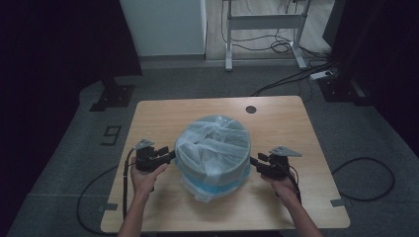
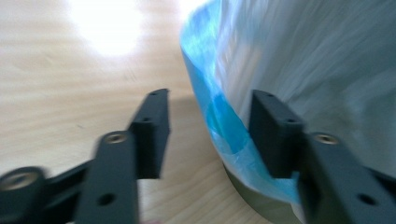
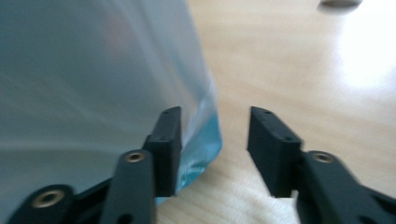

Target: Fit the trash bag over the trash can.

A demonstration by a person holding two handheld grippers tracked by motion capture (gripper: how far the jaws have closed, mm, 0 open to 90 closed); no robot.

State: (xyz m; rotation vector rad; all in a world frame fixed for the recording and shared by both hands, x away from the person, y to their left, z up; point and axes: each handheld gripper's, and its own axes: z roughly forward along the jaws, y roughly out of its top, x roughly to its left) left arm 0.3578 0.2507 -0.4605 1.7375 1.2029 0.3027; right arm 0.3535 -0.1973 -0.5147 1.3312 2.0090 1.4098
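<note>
A round bin [image 1: 213, 163] lined with a pale blue plastic bag [image 1: 212, 143] stands in the middle of the wooden table [image 1: 286, 123]. The bag's edge hangs folded down over the bin's outside [image 2: 219, 116] [image 3: 201, 140]. My left gripper [image 1: 170, 157] [image 2: 208, 133] is open at the bin's left side, the hanging bag edge between its jaws. My right gripper [image 1: 254, 162] [image 3: 215, 144] is open at the bin's right side, one jaw against the bag, the bag's blue hem between the jaws.
A small dark round hole [image 1: 251, 109] sits near the table's far edge. Beyond the table stand a desk frame [image 1: 264, 29] and floor cables [image 1: 296, 74]. Bare tabletop lies on both sides of the bin.
</note>
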